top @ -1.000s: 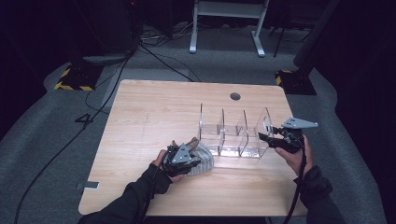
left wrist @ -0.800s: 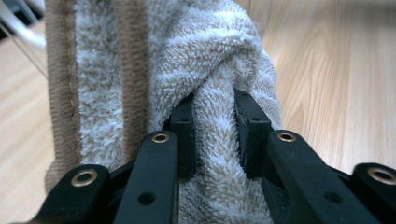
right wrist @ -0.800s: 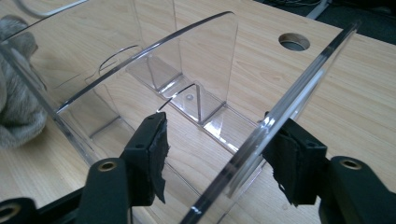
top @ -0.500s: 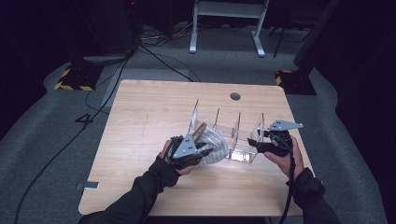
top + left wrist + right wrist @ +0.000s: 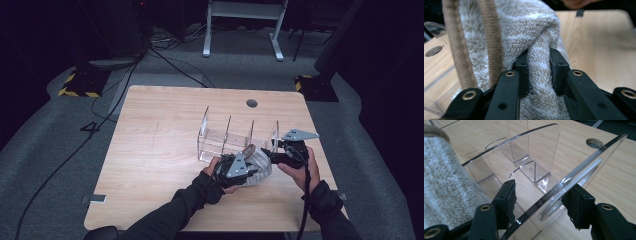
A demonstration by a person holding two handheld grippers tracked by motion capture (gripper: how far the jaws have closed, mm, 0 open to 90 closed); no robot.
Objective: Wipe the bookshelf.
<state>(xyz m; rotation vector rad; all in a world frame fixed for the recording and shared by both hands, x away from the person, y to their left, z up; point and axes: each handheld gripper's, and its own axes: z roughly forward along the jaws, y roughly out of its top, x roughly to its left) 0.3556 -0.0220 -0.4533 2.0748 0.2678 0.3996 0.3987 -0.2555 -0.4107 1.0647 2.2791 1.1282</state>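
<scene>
Two handheld grippers, both matte black: the left gripper and right gripper each carry a grey three-cornered plate on top. Seen close in the gripper views, flat black arms bear brass-ringed rivet holes, and the rectangular black pads of the right gripper look worn and frayed at the edges. A black cable trails from the right gripper. The person wears dark long sleeves with ribbed cuffs.

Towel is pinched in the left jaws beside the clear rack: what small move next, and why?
Probably lift the towel slightly and carry it over the nearest slot of the clear rack. The left gripper is shut on a fold, and the right gripper straddles the end divider without pressing it.
</scene>
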